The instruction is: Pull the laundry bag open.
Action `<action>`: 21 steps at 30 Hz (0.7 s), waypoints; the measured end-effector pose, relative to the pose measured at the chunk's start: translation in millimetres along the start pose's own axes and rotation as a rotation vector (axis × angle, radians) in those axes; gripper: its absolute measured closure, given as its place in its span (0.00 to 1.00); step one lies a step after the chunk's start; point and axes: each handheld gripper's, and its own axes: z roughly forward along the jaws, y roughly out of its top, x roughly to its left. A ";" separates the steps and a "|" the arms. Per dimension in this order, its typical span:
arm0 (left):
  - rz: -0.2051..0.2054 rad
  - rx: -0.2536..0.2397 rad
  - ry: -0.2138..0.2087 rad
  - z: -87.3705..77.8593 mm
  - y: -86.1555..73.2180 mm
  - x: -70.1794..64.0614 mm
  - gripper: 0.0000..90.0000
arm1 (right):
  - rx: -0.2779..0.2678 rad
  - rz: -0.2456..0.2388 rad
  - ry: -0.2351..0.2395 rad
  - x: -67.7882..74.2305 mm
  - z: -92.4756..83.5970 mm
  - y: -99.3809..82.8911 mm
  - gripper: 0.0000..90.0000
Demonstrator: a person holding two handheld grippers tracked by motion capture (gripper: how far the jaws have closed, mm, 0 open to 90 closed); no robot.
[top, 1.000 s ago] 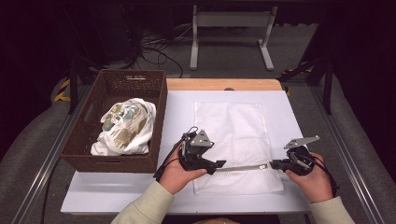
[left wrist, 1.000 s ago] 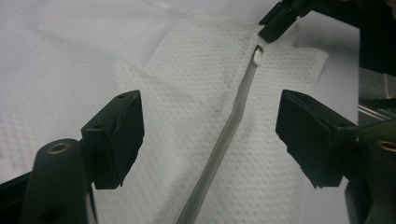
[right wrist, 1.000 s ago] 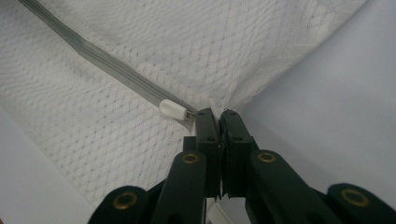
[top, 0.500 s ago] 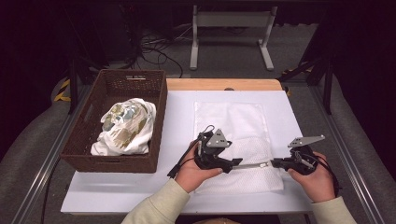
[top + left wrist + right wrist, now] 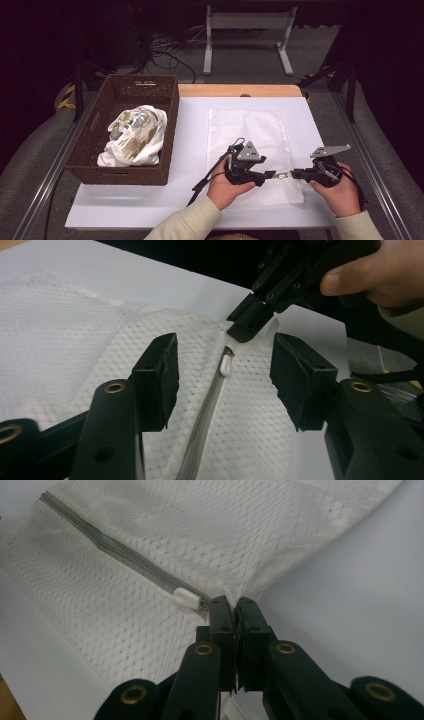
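One mesh bag (image 5: 252, 145): right tool (image 5: 232, 605) clamps its corner; left tool (image 5: 225, 375) (jaws narrowing) straddles one zipper pull (image 5: 226, 361).

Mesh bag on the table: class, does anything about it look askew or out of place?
The mesh bag lies flat and square to the table. Only its near right corner is lifted, pinched in the right gripper beside the zip pull. Nothing torn or spilled.

Probably a lab or recording studio: dark surroundings, loose cables (image 5: 165, 52) on grey carpet, a metal stand (image 5: 247, 35), aluminium rails (image 5: 47, 175) framing the white counter (image 5: 190, 130).
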 end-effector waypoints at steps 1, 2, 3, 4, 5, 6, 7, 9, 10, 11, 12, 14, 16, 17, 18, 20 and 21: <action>0.002 0.003 -0.001 1.9 -0.2 -0.5 0.53 | 0.000 0.000 0.000 0.0 0.1 0.0 0.97; -0.001 0.005 -0.005 3.5 -0.4 -1.1 0.54 | 0.000 0.000 0.000 0.0 0.1 0.0 0.97; -0.007 0.007 -0.010 6.6 -0.8 -1.6 0.55 | 0.001 0.000 0.000 0.1 0.1 0.1 0.97; -0.010 0.009 -0.011 9.0 -1.2 -1.9 0.57 | 0.001 -0.001 -0.001 0.2 0.1 0.1 0.97; -0.013 0.008 -0.013 12.2 -2.3 -2.7 0.57 | 0.002 -0.002 0.000 0.1 0.1 0.1 0.97; -0.009 0.009 -0.017 14.1 -2.6 -3.0 0.58 | 0.002 -0.002 0.001 0.3 0.0 0.1 0.97; -0.006 0.007 -0.025 17.3 -3.3 -3.2 0.59 | 0.002 -0.002 0.001 0.4 0.2 0.1 0.97; -0.008 0.013 -0.031 19.9 -4.0 -4.0 0.60 | 0.005 -0.003 0.001 0.4 0.3 0.0 0.97; -0.010 0.018 -0.036 22.1 -4.5 -4.6 0.61 | 0.004 -0.004 0.001 0.5 0.5 -0.1 0.97; -0.008 0.022 -0.040 24.3 -5.0 -4.6 0.62 | 0.006 -0.005 0.003 0.5 0.4 -0.1 0.97; -0.010 0.028 -0.045 25.9 -5.5 -4.9 0.63 | 0.005 -0.005 0.002 0.8 0.3 -0.1 0.97; -0.011 0.052 -0.069 34.5 -8.3 -5.7 0.69 | 0.001 -0.008 0.002 1.2 -0.7 0.1 0.97; -0.032 0.077 -0.088 40.6 -10.4 -5.5 0.72 | 0.004 -0.009 0.005 1.6 -1.1 0.6 0.97; -0.033 0.089 -0.087 44.0 -11.4 -5.3 0.73 | 0.004 -0.011 0.005 2.2 -1.3 0.8 0.97; -0.039 0.105 -0.089 46.6 -12.3 -5.5 0.73 | 0.001 -0.013 0.003 3.0 -1.5 1.0 0.97; -0.038 0.122 -0.080 51.9 -14.0 -5.6 0.73 | 0.000 -0.013 0.005 4.2 -2.7 1.6 0.97; -0.038 0.122 -0.080 51.9 -14.0 -5.6 0.72 | 0.000 -0.013 0.005 4.2 -2.7 1.6 0.97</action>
